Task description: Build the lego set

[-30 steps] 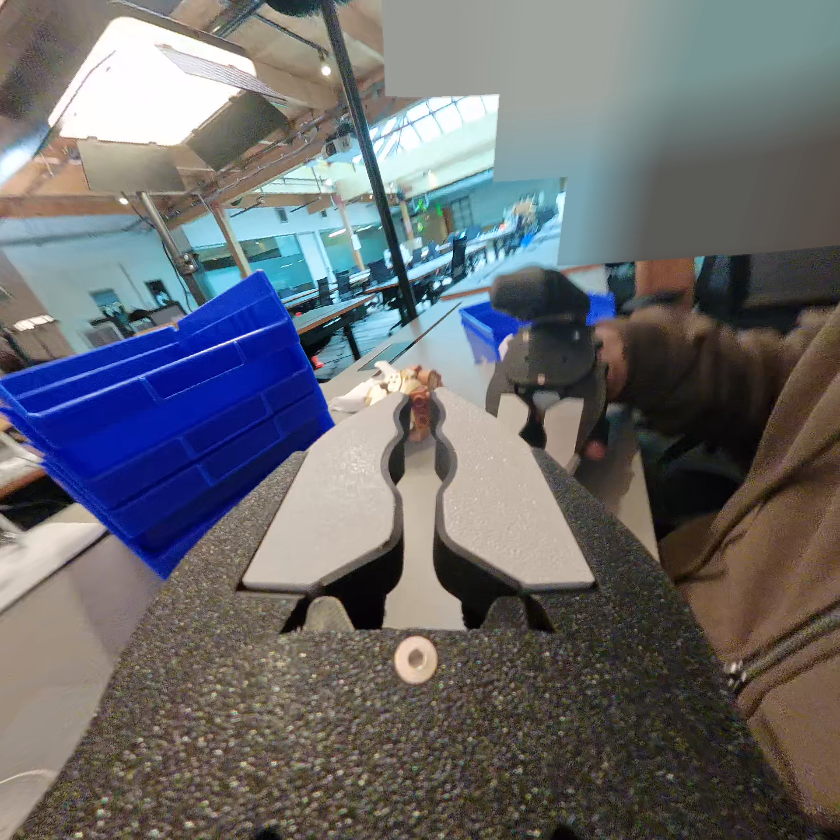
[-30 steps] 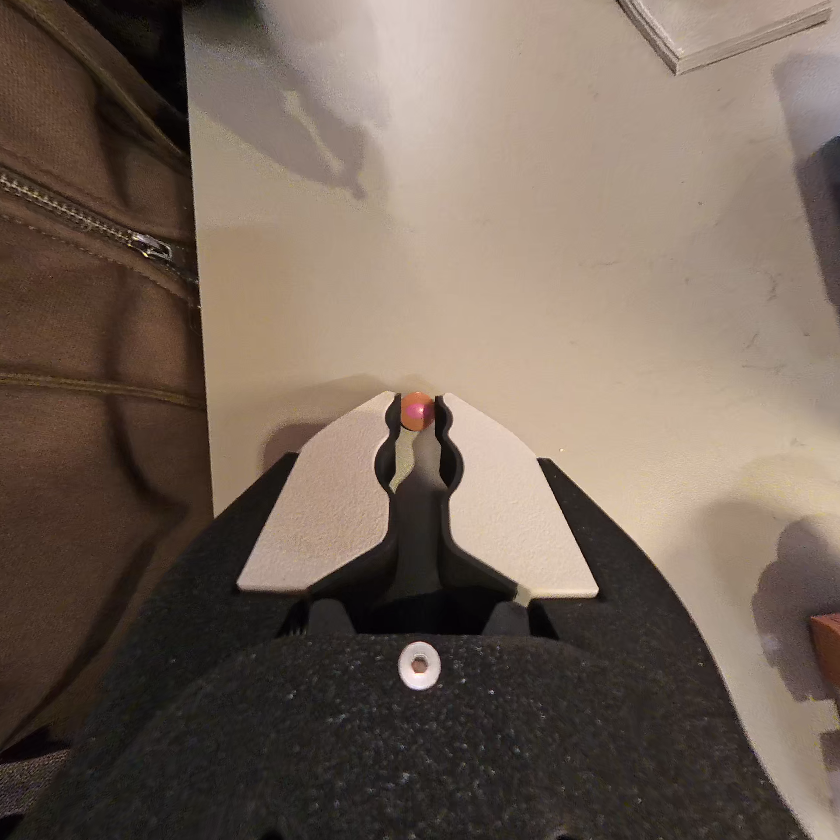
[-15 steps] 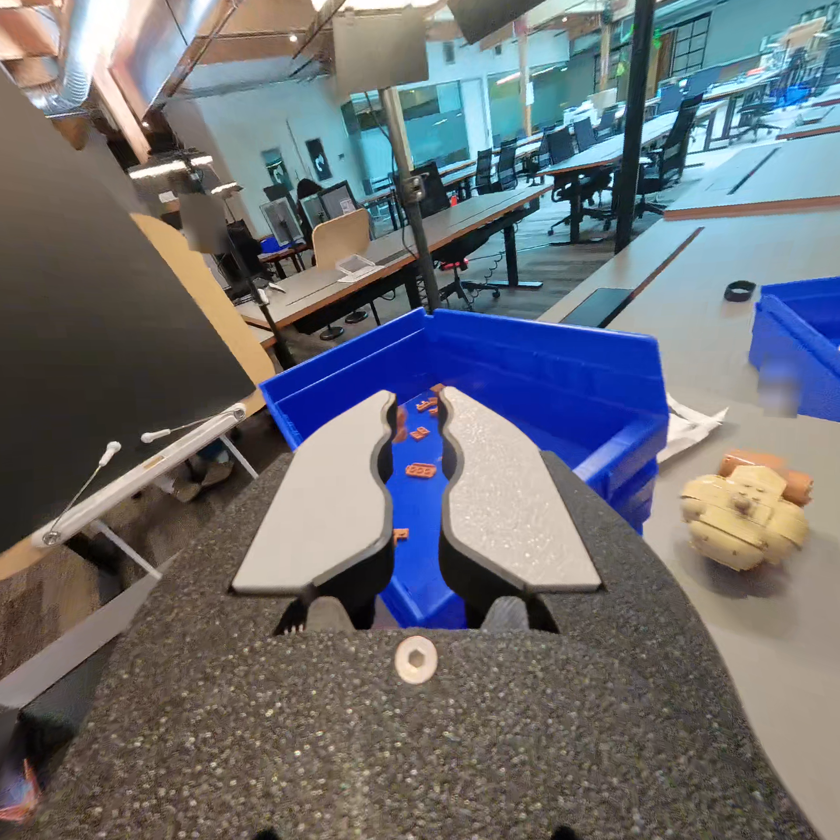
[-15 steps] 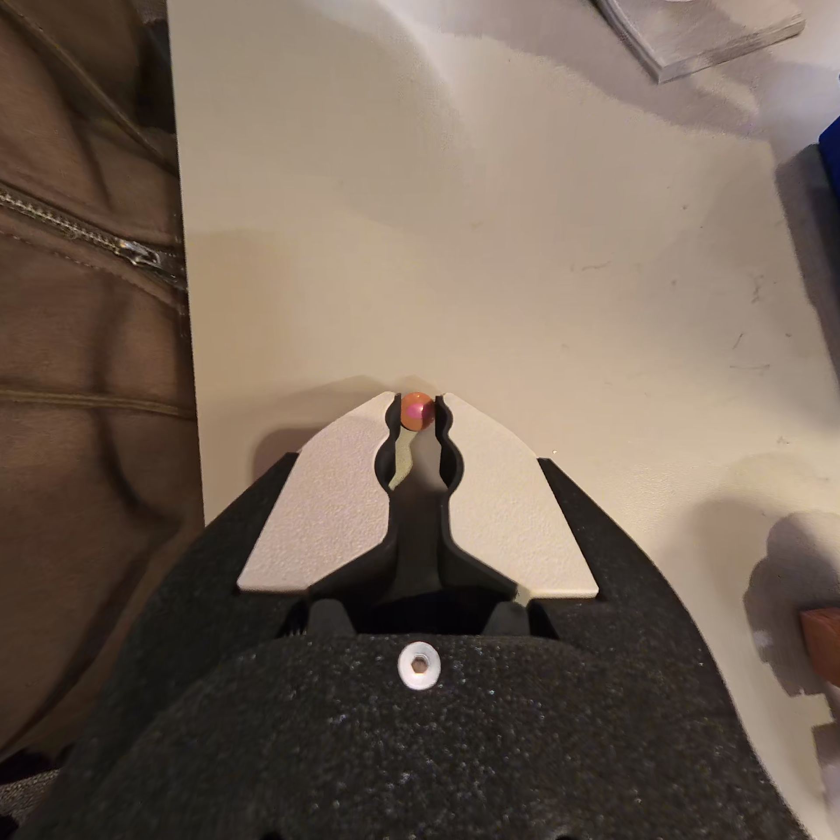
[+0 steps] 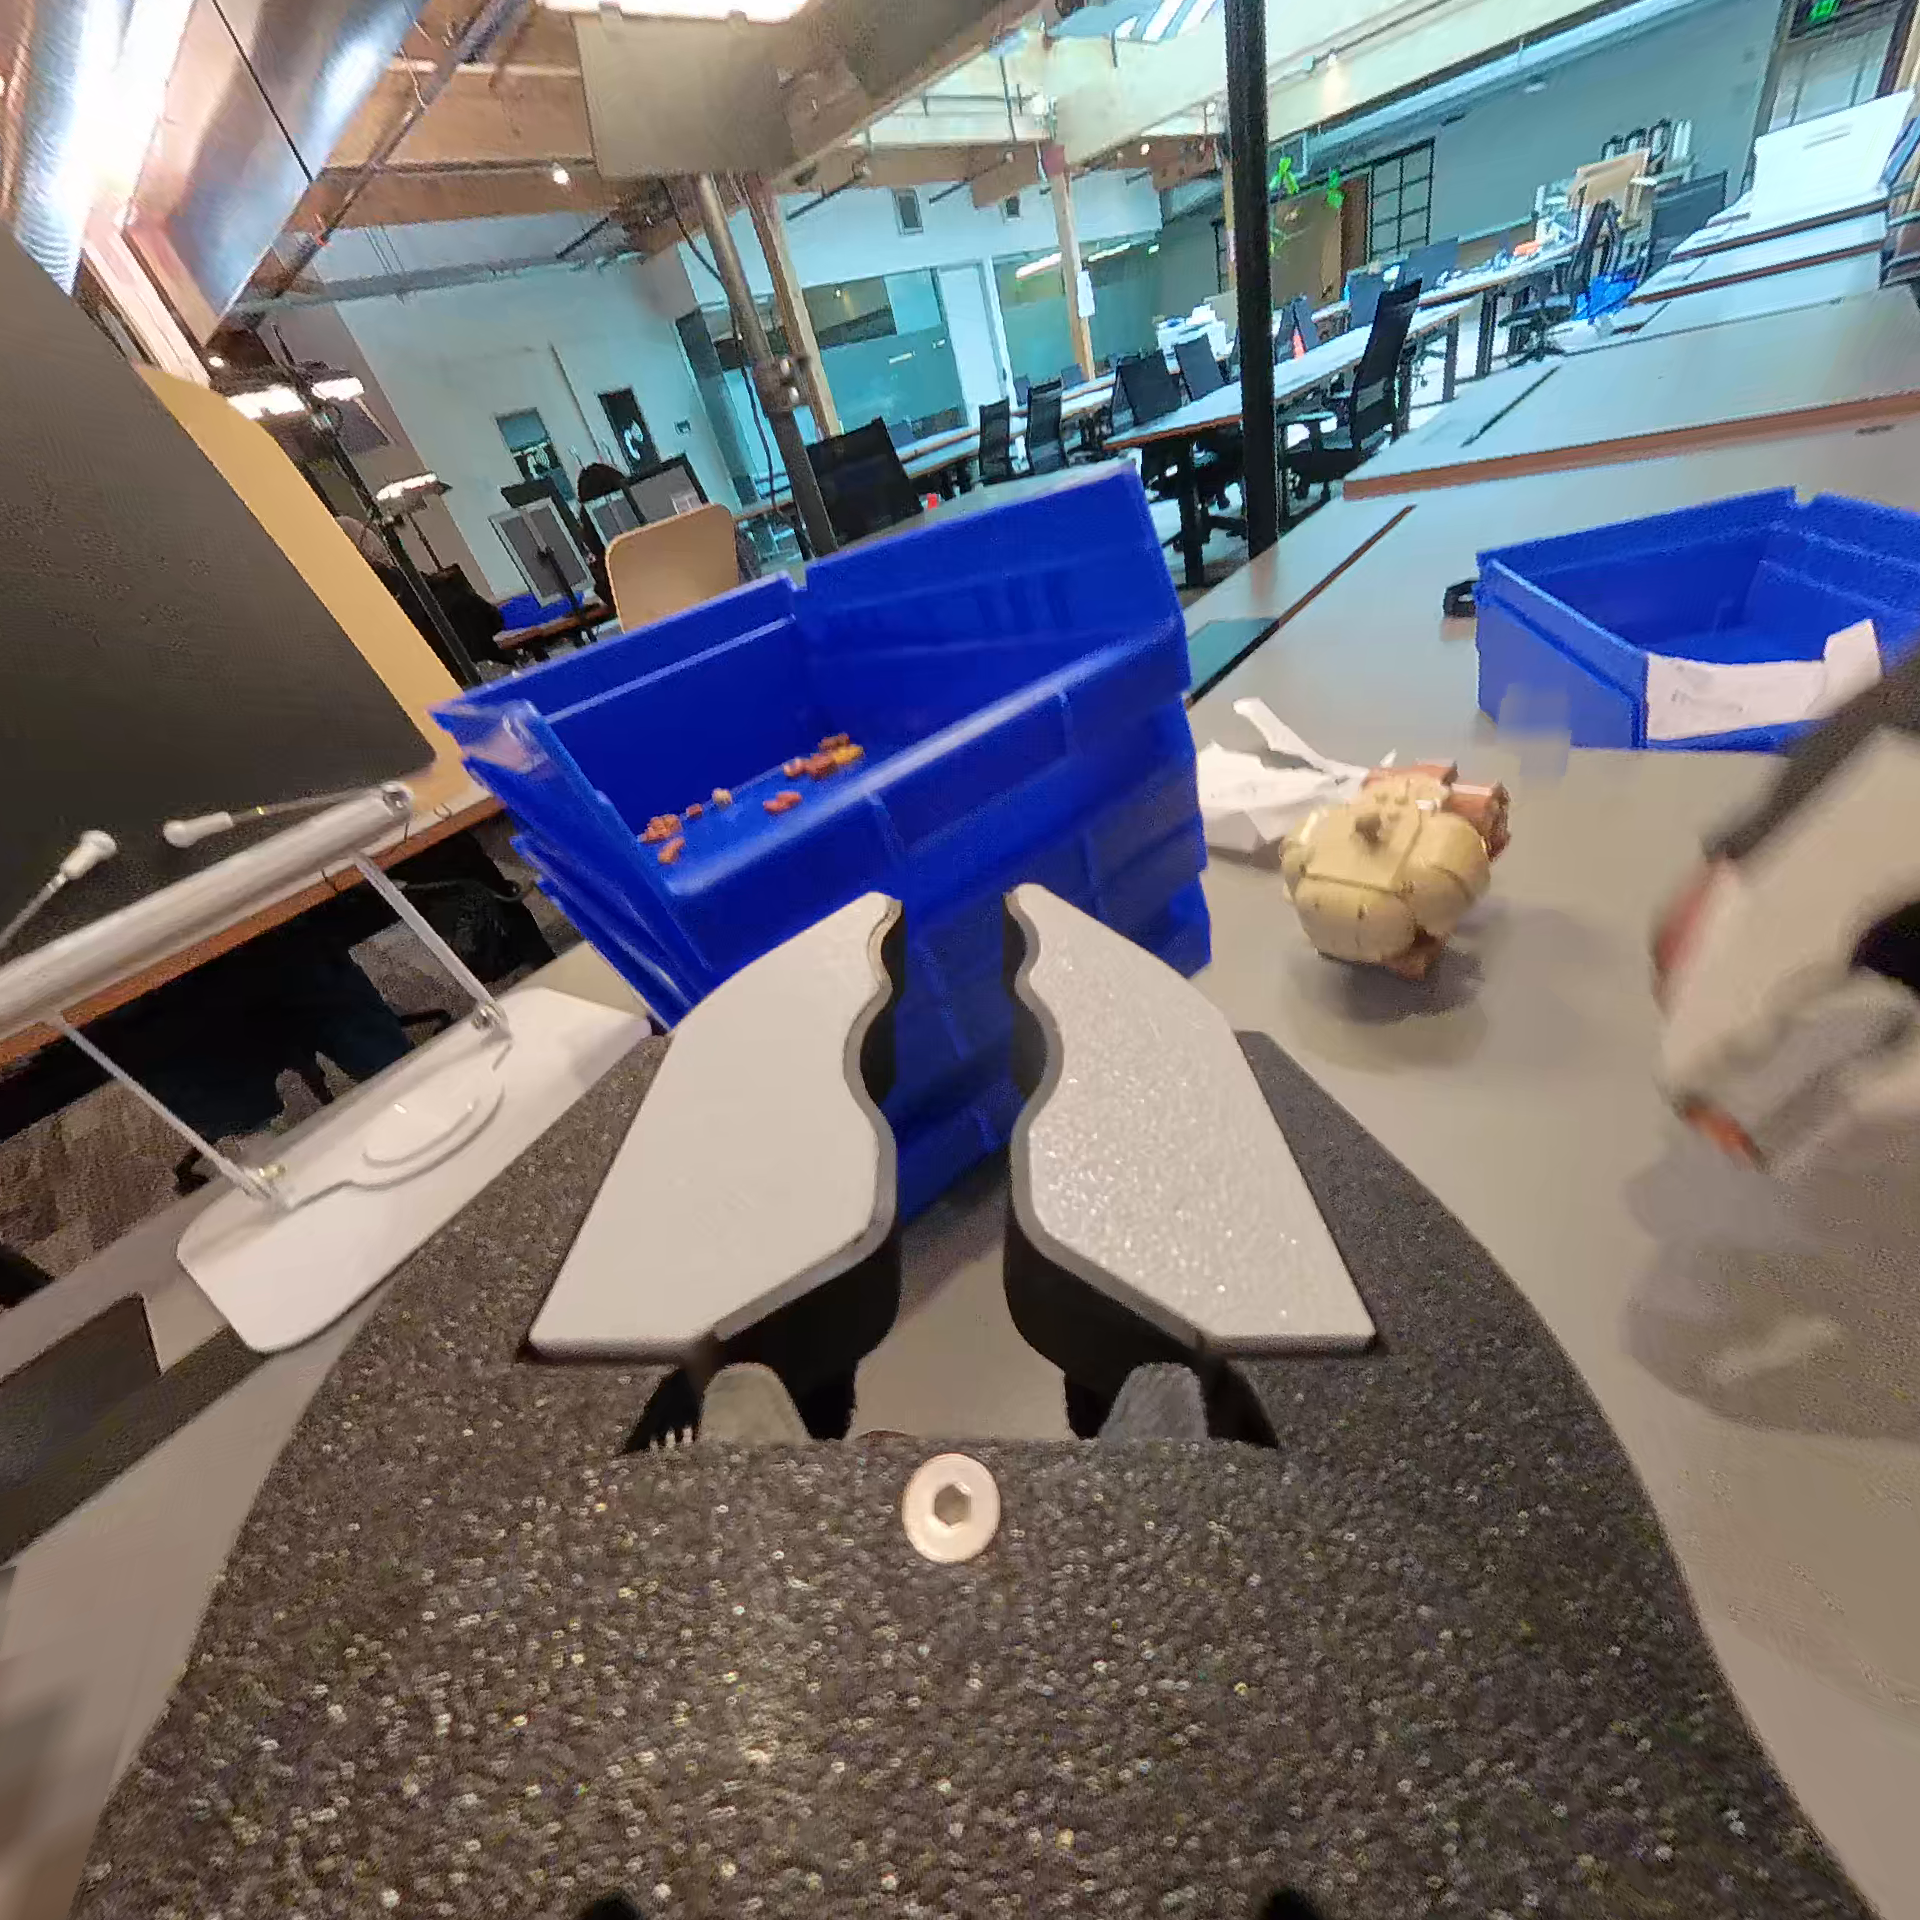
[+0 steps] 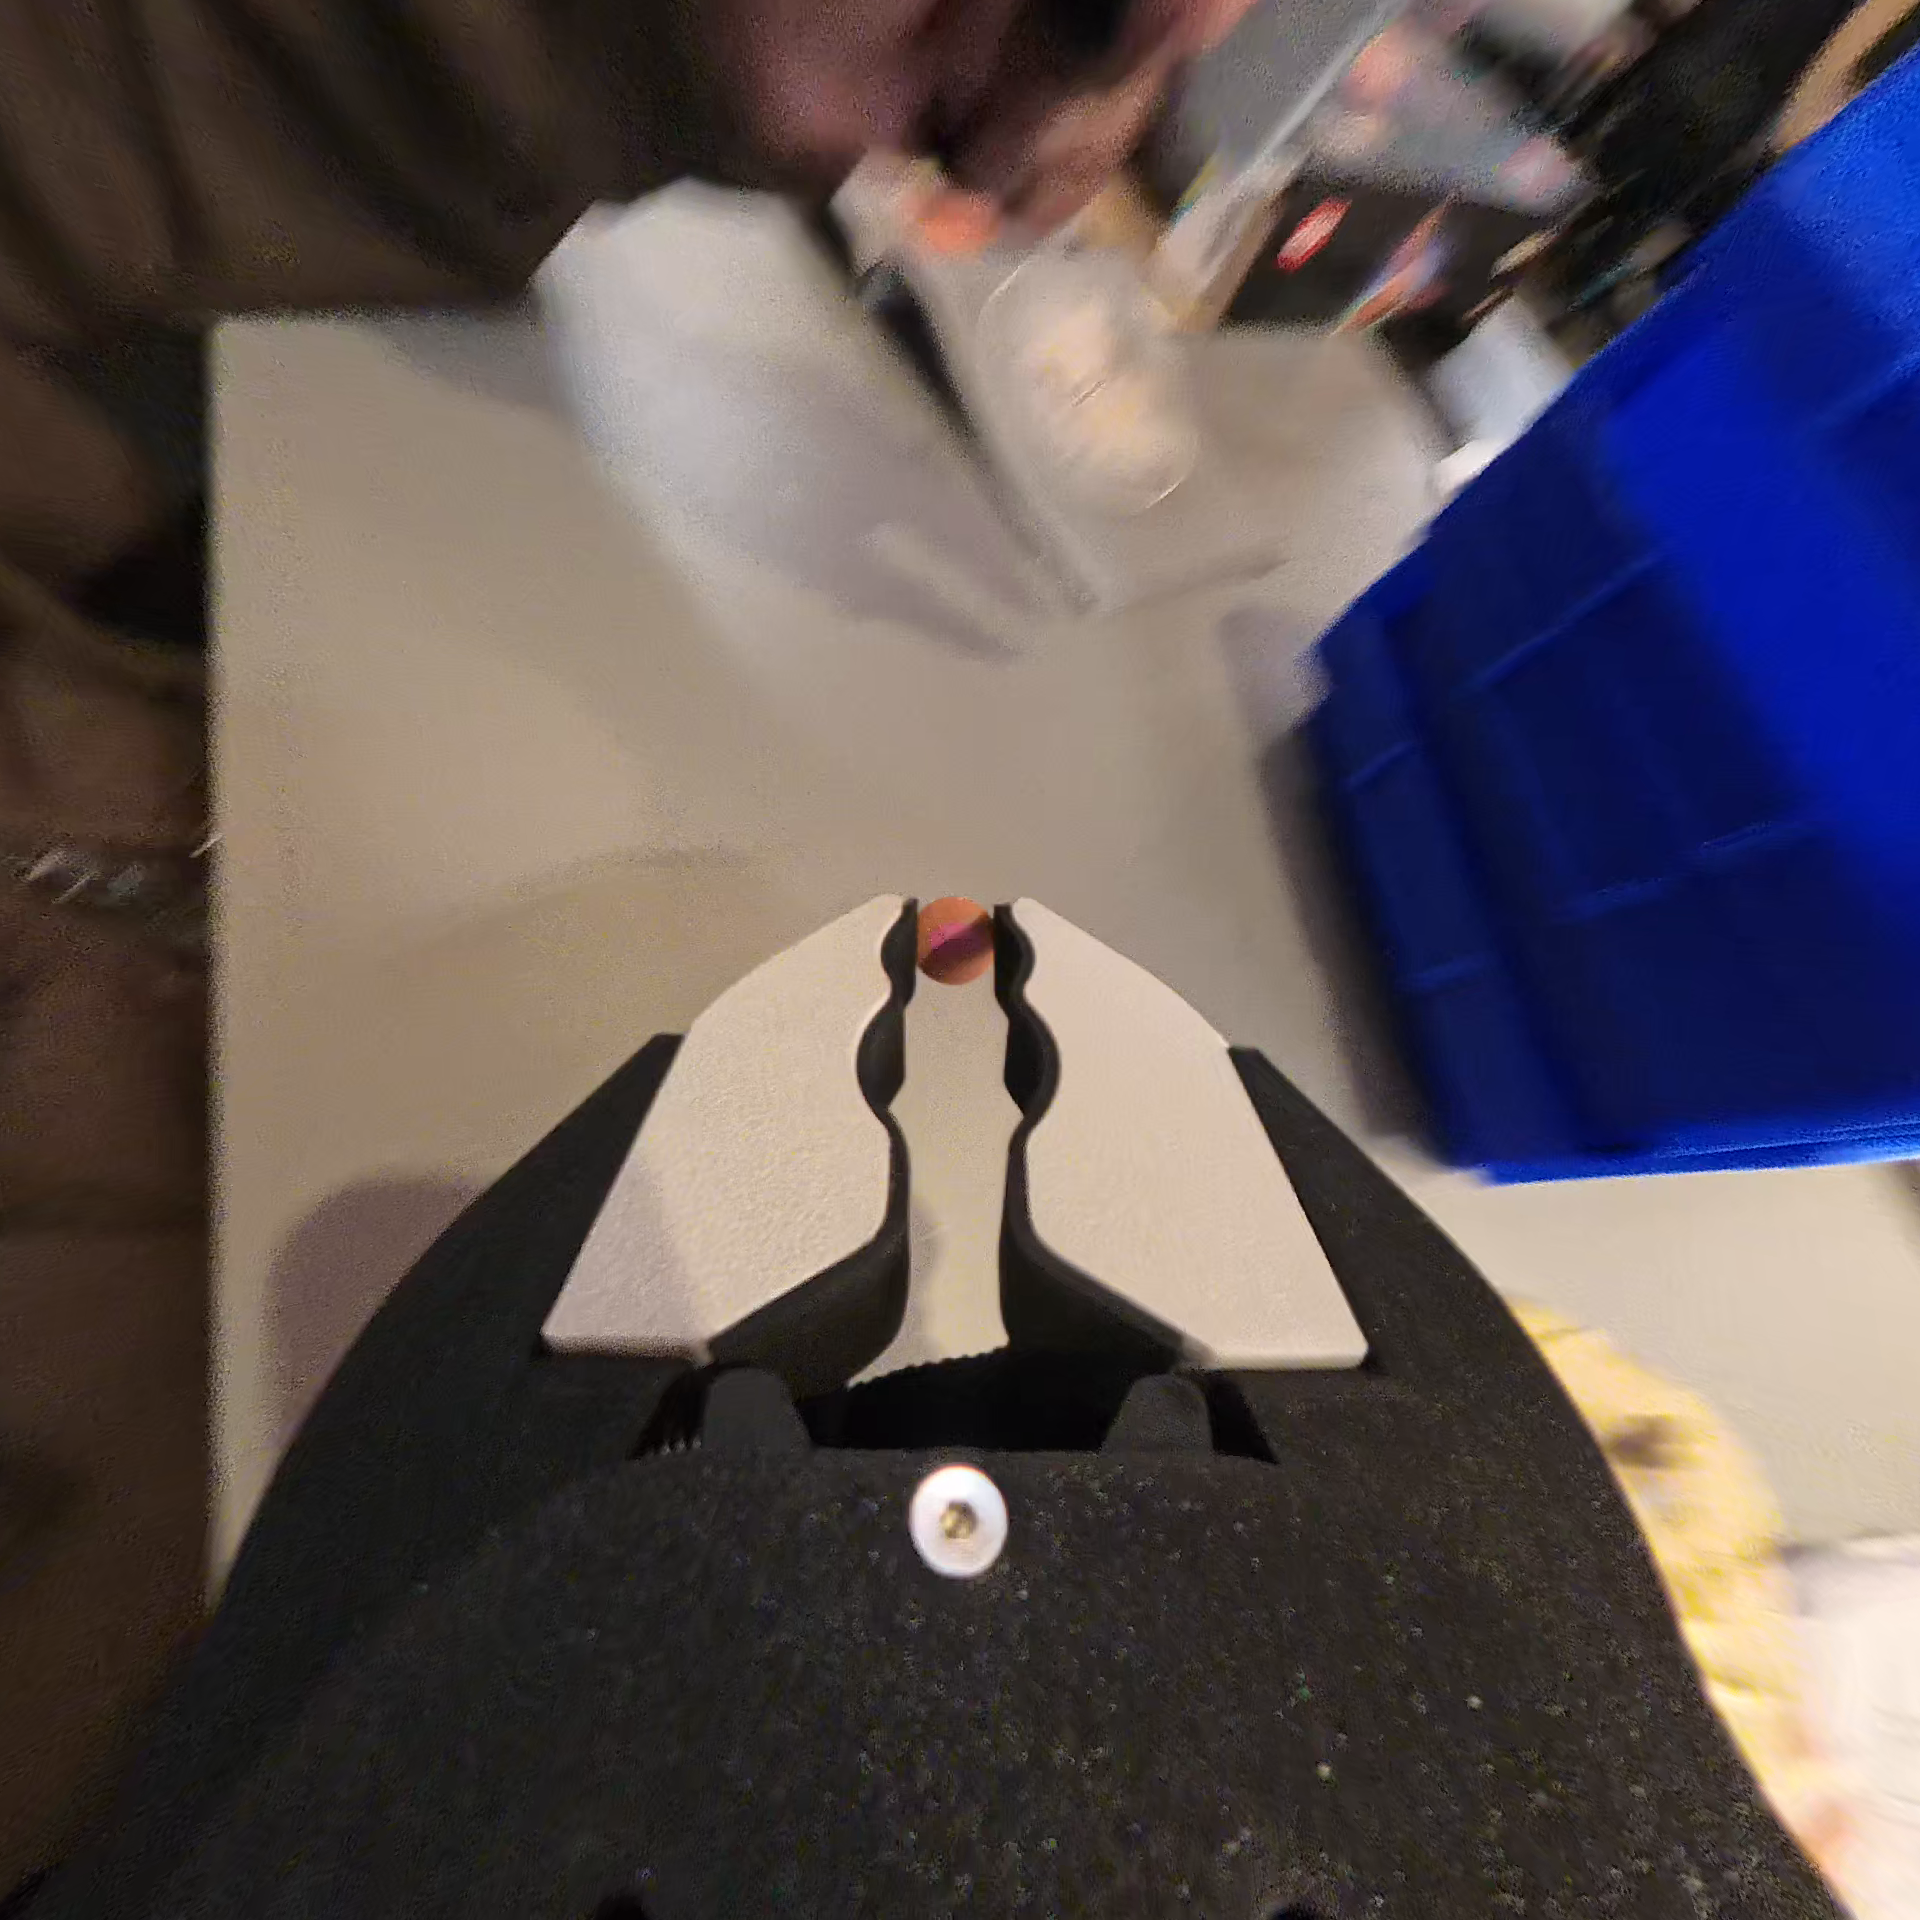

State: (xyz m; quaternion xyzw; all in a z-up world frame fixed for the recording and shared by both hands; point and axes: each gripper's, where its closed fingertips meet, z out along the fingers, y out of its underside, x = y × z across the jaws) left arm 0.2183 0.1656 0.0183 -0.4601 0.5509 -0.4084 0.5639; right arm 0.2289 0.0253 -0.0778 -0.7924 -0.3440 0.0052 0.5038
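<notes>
Fingertips of the right claw [image 6: 956, 925] pinch a small round orange piece [image 6: 954, 940] — it sits at the very tip, above the pale surface [image 6: 623, 779]. The left claw [image 5: 954, 914] holds nothing; its jaws stand a little apart with a narrow gap between them.

Just ahead of the left claw is a stack of blue bins [image 5: 935, 748], and the top bin carries a few small orange pieces [image 5: 758, 795] on its floor. To the right of the stack, on the grey surface, lies the tan rounded lego model [image 5: 1382, 883] with brown parts at its far side, well apart from both claws. Crumpled white paper [image 5: 1268, 779] lies just behind the model. Farther right stands another blue bin [image 5: 1683, 634] with a white label on its front; the writing is not readable.

The right wrist view is strongly blurred. It shows the blue stack at the right and a brown jacket [image 6: 94, 727] at the left — the left wrist view does not show the jacket.
</notes>
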